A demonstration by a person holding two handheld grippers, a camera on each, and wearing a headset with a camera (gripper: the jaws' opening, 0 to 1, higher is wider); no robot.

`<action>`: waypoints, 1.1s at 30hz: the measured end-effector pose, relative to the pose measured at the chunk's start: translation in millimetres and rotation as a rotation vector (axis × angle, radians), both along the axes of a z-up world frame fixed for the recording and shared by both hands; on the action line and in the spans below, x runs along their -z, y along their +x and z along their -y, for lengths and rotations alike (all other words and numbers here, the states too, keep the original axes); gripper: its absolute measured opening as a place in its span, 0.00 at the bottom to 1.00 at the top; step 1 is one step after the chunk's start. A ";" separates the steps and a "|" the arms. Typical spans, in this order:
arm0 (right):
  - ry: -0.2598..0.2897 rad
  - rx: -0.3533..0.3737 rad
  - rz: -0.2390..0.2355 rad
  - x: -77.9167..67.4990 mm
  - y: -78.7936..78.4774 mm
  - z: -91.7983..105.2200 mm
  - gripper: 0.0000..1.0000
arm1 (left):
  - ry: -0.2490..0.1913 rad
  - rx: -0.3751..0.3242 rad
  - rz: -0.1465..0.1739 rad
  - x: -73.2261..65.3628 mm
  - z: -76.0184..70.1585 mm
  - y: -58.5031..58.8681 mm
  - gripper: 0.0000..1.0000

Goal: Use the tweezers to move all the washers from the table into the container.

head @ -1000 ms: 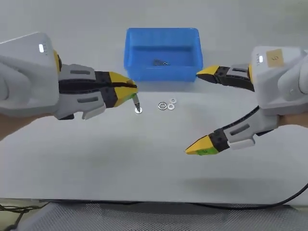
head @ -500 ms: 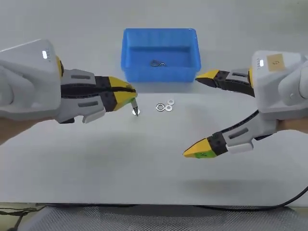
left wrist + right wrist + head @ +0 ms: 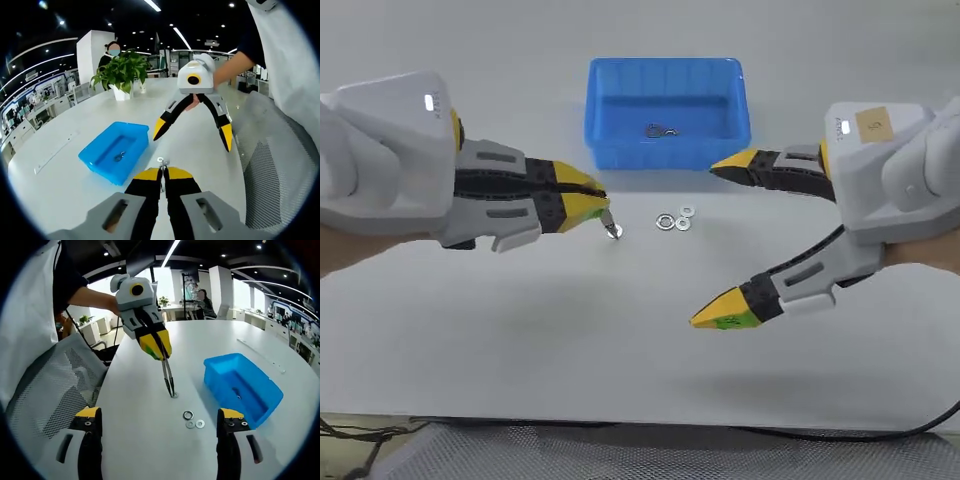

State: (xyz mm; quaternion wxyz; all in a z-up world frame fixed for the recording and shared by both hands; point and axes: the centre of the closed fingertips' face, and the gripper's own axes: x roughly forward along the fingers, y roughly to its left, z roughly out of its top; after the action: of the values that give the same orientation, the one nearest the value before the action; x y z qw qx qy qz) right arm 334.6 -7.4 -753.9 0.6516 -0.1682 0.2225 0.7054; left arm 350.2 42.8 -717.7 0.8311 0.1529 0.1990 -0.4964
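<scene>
I am looking down at a pale grey table [image 3: 620, 330] through the headset camera. The left gripper [image 3: 599, 203] has its yellow-tipped jaws closed on a pair of thin metal tweezers [image 3: 608, 222], which slant down to the table. In the right gripper view the two tweezer arms [image 3: 167, 374] come together at a single small silver washer [image 3: 173, 395] lying flat. I cannot tell whether the tips pinch it or only touch it.

Just to the right of that washer, a small cluster of flat silver washers [image 3: 675, 219] lies on the table, apart from the tweezer tips. Beyond them stands the rectangular blue plastic container [image 3: 665, 155], with a few washers [image 3: 660, 131] already inside.

The right gripper [image 3: 705, 243] hovers with its jaws spread wide, holding nothing.

My main worry is the hold on the washer. It is thin and flat against the table, so the tips may slide over it and flick it away, perhaps into the cluster. If I lift with a weak pinch, it could drop short of the container's near wall. The tweezers could also twist or slip between the gripper jaws if I press down hard. The upper right jaw sits near the container's corner and could nudge it.
</scene>
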 end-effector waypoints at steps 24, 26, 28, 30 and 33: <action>0.000 -0.124 -0.014 19.3 1.9 -63.9 0.41 | -0.027 -0.002 -0.041 2.4 10.7 4.8 0.07; -0.005 -0.125 -0.019 21.5 2.5 -64.9 0.38 | -0.027 -0.001 -0.042 2.3 11.1 4.9 0.07; -0.001 -0.128 -0.035 21.9 1.9 -66.5 0.35 | -0.027 0.000 -0.041 2.2 11.7 4.6 0.07; 0.002 -0.125 -0.037 22.5 3.0 -68.8 0.33 | -0.027 0.003 -0.041 2.1 12.5 3.8 0.07; -0.013 -0.132 -0.016 26.0 6.2 -70.6 0.28 | -0.028 0.001 -0.043 2.1 12.4 3.8 0.07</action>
State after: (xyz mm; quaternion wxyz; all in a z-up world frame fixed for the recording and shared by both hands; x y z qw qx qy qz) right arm 340.8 63.2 -779.8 0.6009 -0.1810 0.2206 0.7466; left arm 354.0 30.4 -719.7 0.8284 0.1304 0.2098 -0.5027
